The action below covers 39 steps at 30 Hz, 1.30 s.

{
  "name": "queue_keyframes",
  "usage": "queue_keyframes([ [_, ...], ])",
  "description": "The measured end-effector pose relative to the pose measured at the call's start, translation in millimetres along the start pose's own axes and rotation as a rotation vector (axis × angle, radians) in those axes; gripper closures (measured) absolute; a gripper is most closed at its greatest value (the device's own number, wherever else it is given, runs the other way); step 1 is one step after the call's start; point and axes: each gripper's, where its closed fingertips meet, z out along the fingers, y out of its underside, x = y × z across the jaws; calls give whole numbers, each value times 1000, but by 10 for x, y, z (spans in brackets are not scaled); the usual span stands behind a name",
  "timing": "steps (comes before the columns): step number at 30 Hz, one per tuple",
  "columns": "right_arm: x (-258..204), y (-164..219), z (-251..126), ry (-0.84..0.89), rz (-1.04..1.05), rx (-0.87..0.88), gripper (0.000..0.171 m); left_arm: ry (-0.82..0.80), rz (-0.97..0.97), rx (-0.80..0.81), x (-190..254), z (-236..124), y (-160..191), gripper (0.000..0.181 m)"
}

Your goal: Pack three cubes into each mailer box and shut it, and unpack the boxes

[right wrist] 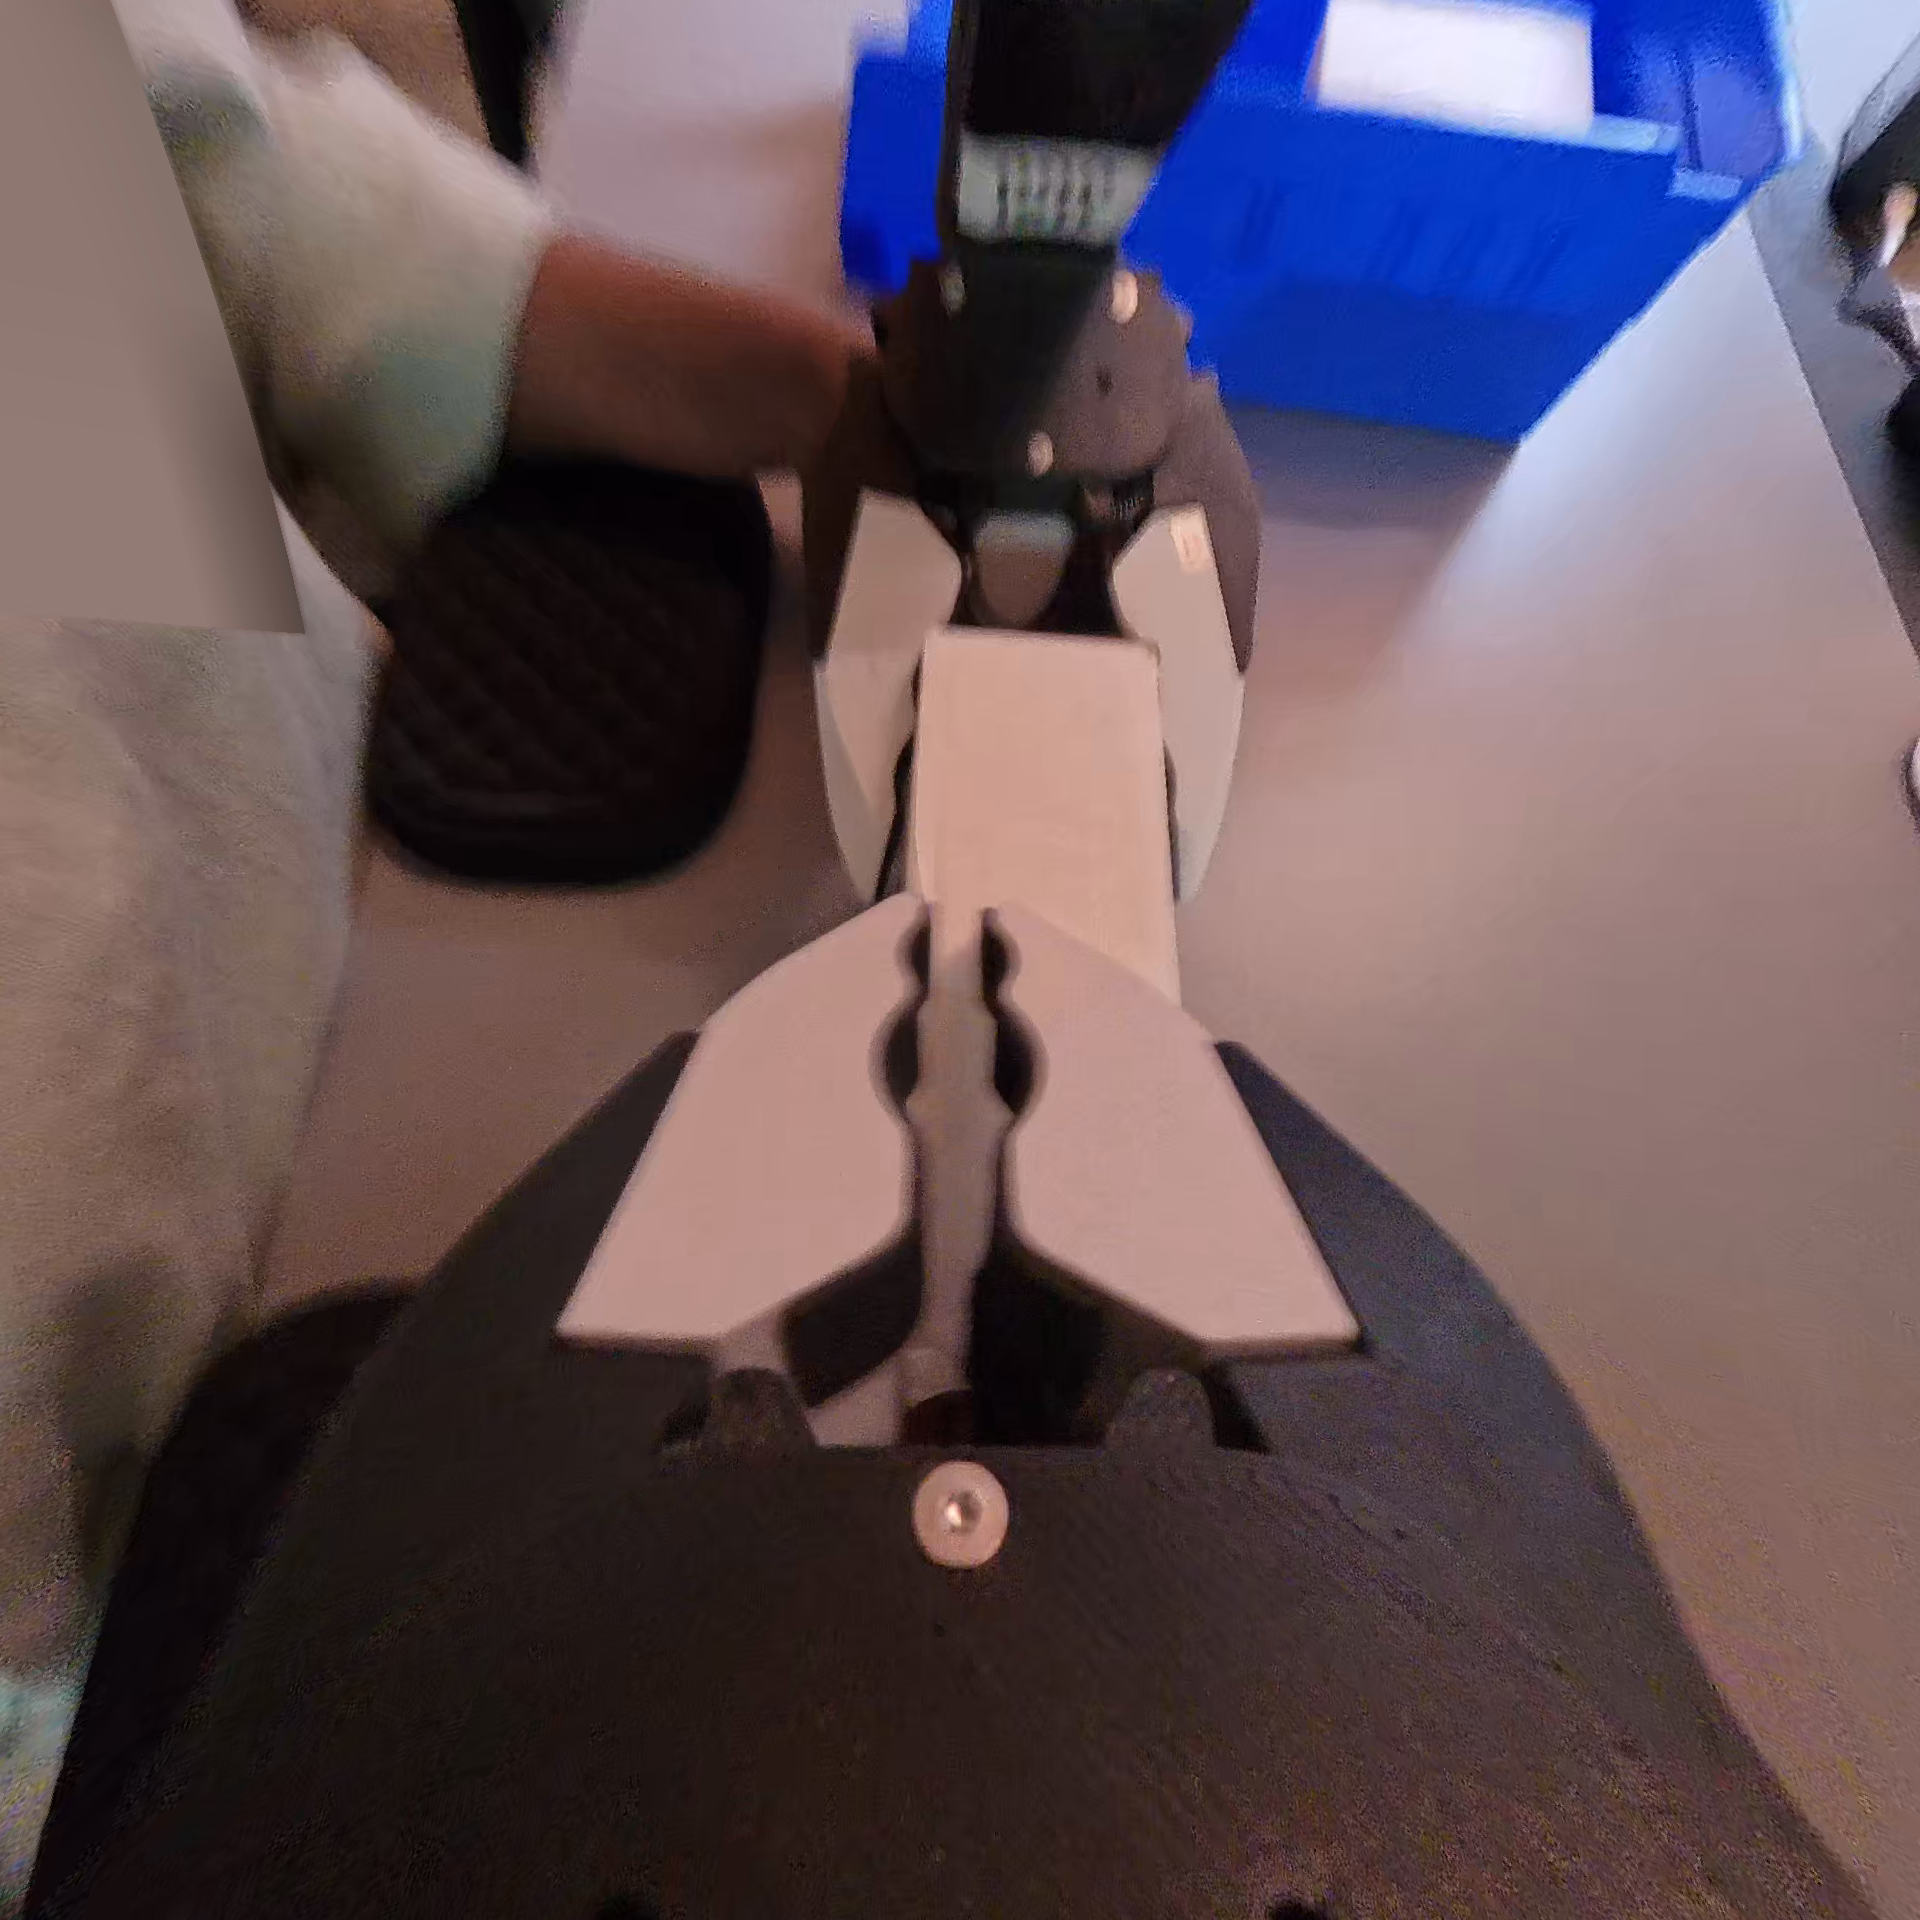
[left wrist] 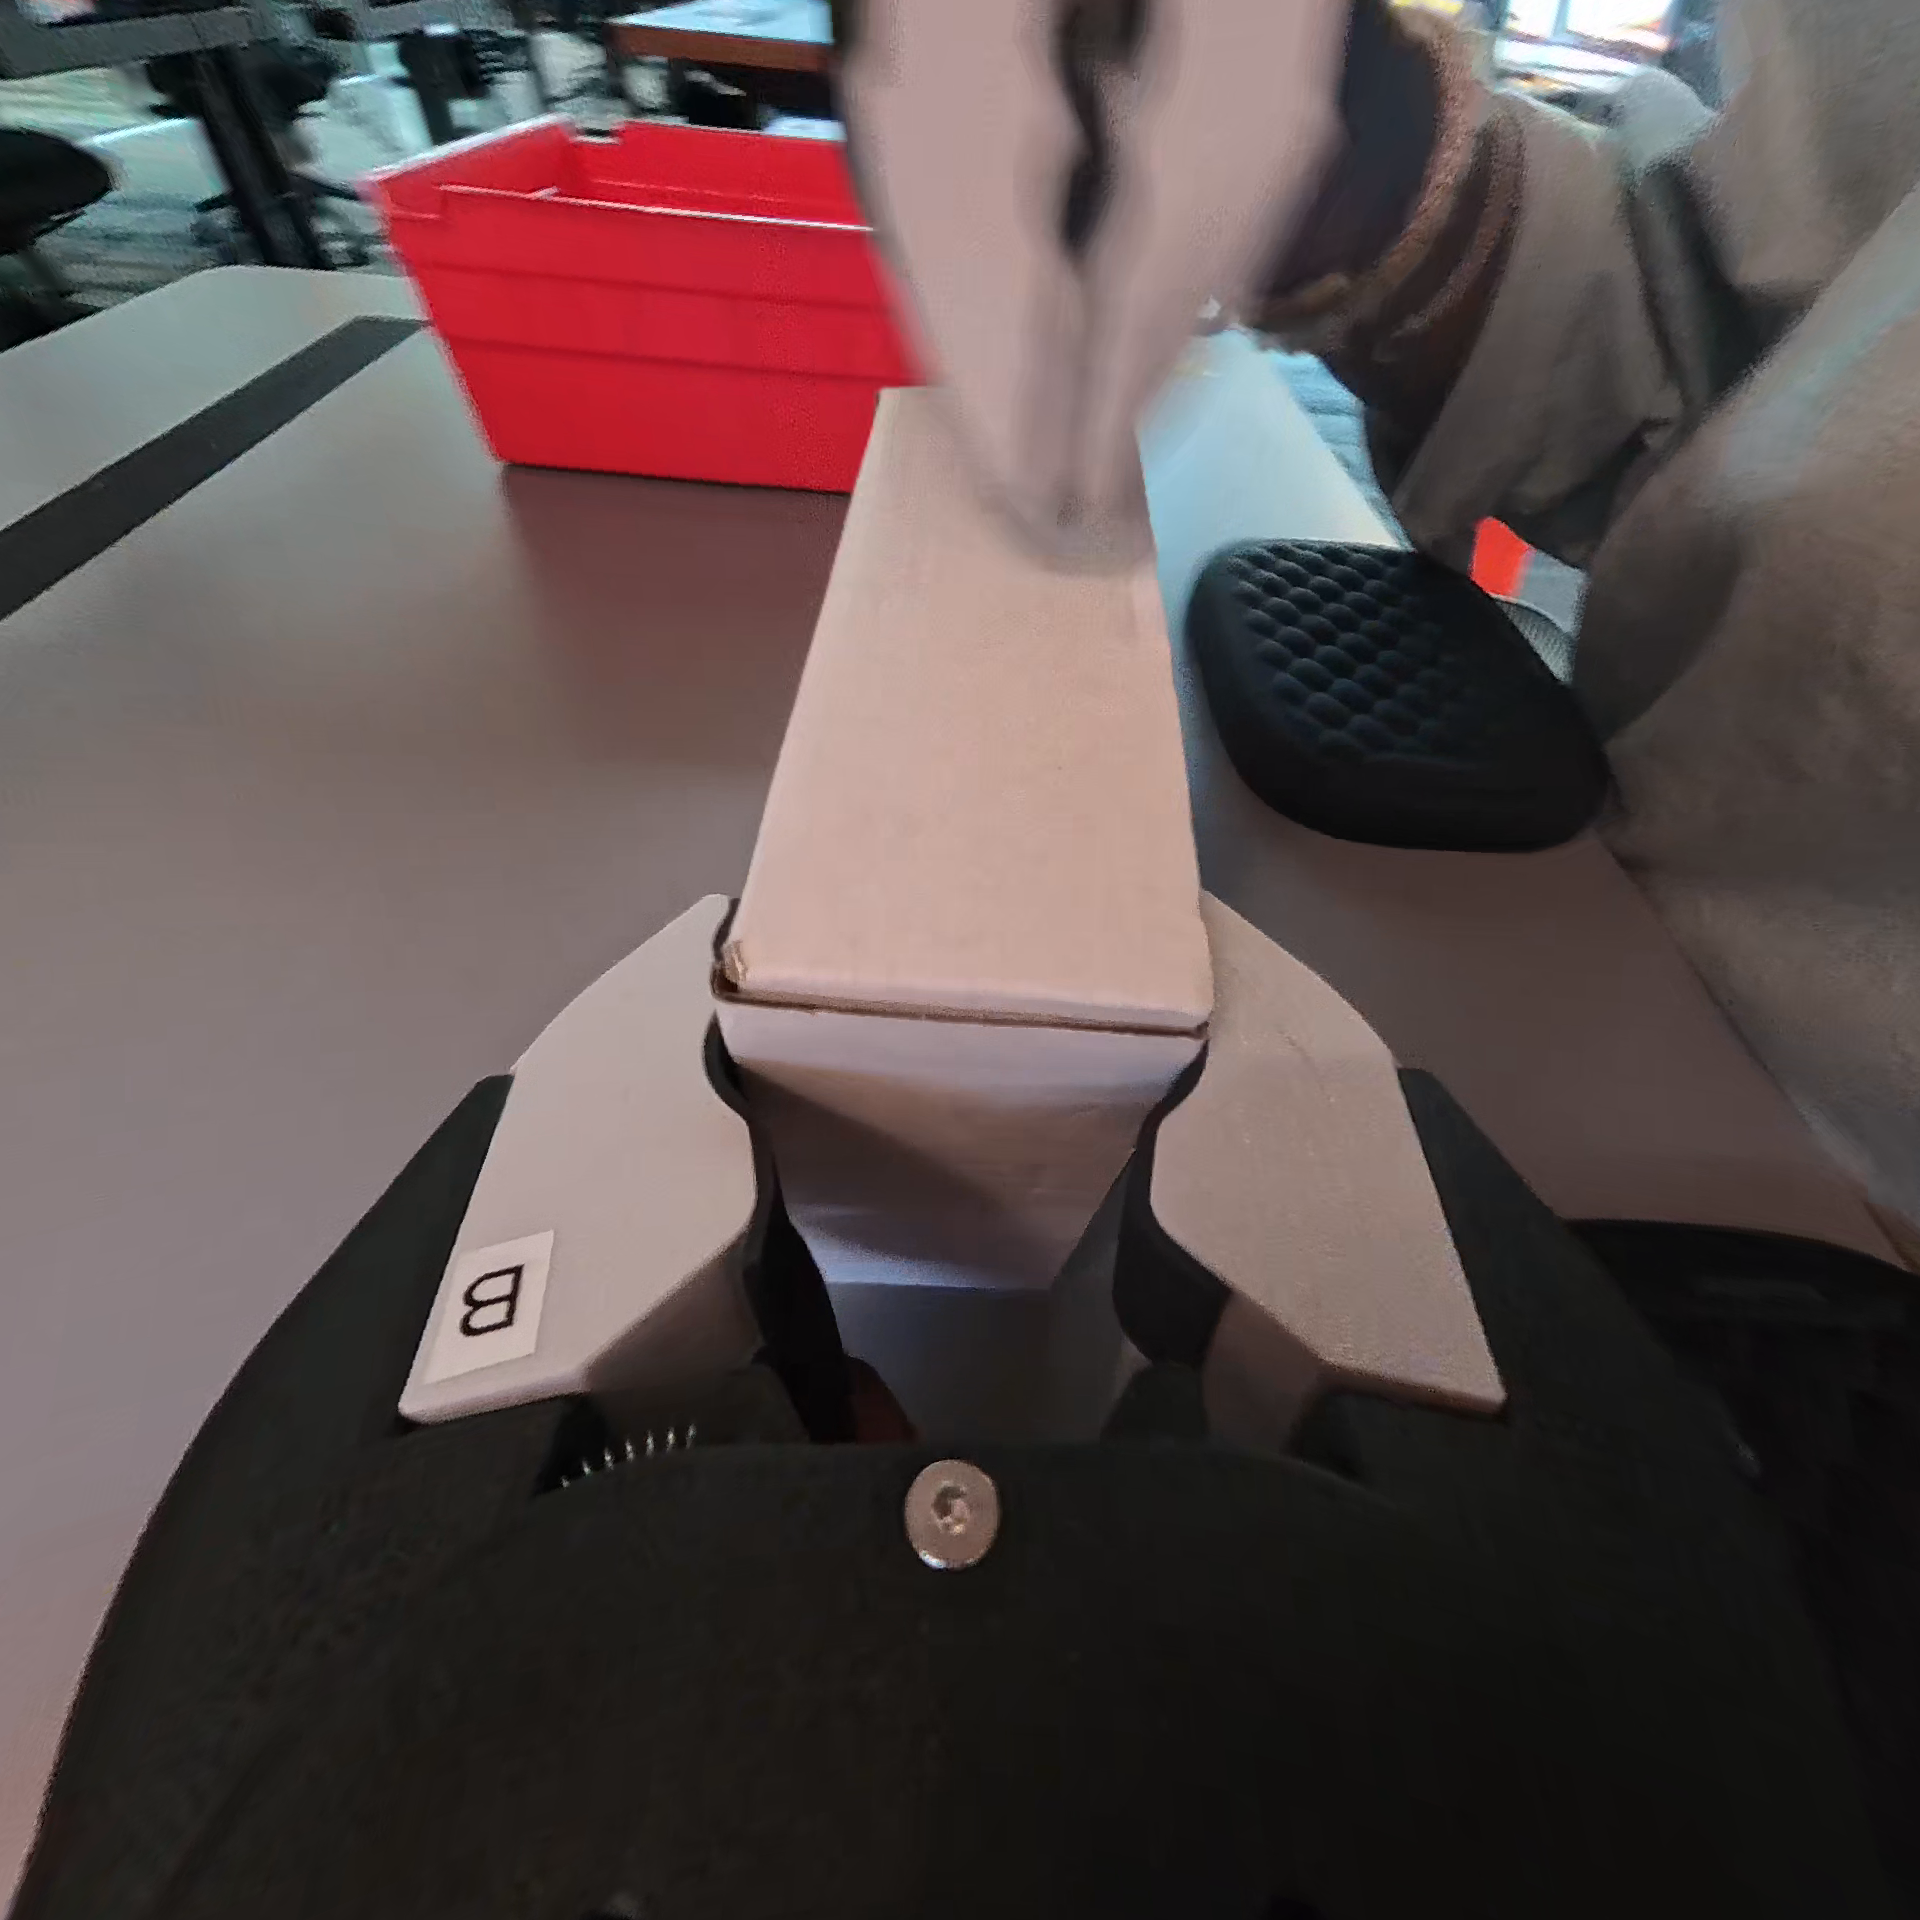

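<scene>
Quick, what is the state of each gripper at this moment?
Left gripper: shut on one end of the closed mailer box.
Right gripper: almost shut, tips at the box's other end; a grip cannot be told.

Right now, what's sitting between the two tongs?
The closed mailer box spans the gap: left tongs clamp its near end, right tongs meet its far end, clearest in the left wrist view.

A white sticker [left wrist: 490, 1301] bearing one black printed character is seen on the left gripper's [left wrist: 966, 961] left finger.
</scene>
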Motion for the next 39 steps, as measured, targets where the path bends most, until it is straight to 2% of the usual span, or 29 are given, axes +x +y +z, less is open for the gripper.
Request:
queue_keyframes([
  [1, 178, -72, -77, 93, 30, 57, 171, 33, 24, 0, 78, 15, -2, 105],
  [2, 280, -40, -140, 134, 22, 49, 171, 43, 31, -10, 125, 50, -7, 105],
  [5, 250, 52, -163, 137, -37, 5, 171, 31, -4, -35, 119, 91, -8, 105],
  [8, 16, 27, -101, 142, -127, -17, 148, 8, -10, -58, 109, 97, 2, 105],
  [12, -251, 102, 44, 166, -229, -87, 144, -4, -11, -58, 109, 103, 3, 105],
  [19, -234, 171, 41, 226, -304, -170, 156, -4, 1, -77, 110, 96, 16, 105],
  [22, -261, 152, 42, 253, -405, -201, 167, -7, 10, -106, 116, 80, 40, 106],
  [25, -243, 129, 27, 284, -455, -226, 170, -13, 8, -114, 107, 74, 47, 106],
  [36, -163, 61, -16, 275, -362, -173, 171, -68, 28, -182, 48, 71, 86, 107],
  [39, -135, 54, -31, 309, -341, -136, 171, -154, 61, -121, -26, 86, 0, 106],
])
